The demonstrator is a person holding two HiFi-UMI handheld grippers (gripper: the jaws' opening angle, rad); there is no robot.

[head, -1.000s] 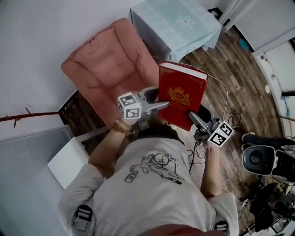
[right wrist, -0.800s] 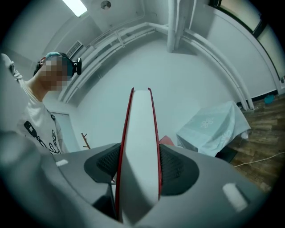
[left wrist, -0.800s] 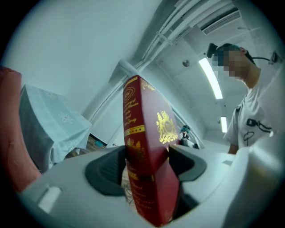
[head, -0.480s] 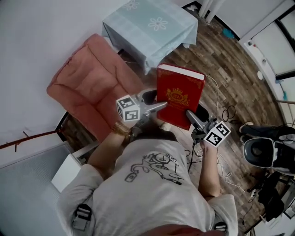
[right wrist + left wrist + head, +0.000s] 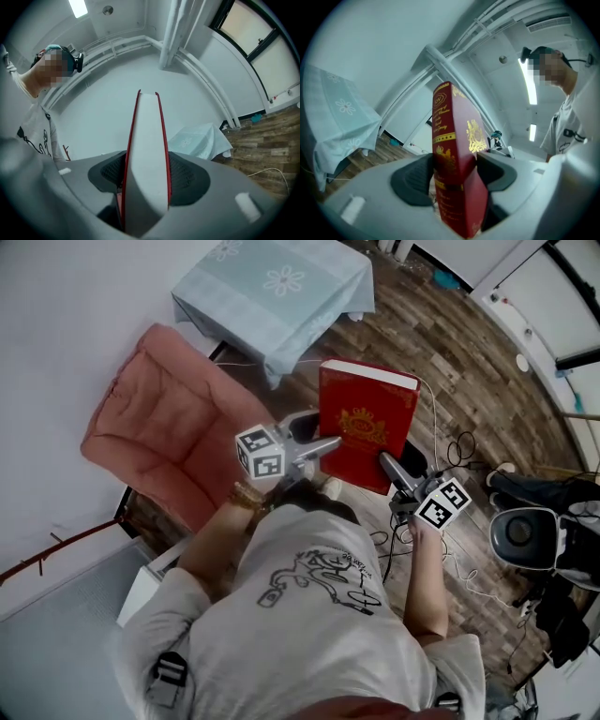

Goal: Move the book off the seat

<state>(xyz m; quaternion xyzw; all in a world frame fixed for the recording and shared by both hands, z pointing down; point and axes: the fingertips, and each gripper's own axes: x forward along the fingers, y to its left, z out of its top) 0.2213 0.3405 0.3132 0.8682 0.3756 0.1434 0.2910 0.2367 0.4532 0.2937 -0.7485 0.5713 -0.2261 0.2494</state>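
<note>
Red book [image 5: 367, 423] in the air over wood floor [image 5: 469, 352], clear of the pink seat [image 5: 159, 442], near the clothed table [image 5: 272, 282]. Front cover faces up. Spine side clamped by left hand-held gripper [image 5: 328, 446]; page edge clamped by right hand-held gripper [image 5: 392, 468].

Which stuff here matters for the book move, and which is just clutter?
In the job:
- red book, held by left gripper and right gripper
- pink seat

Lying about:
- cloth-covered table
- floor cables
- round device
</note>
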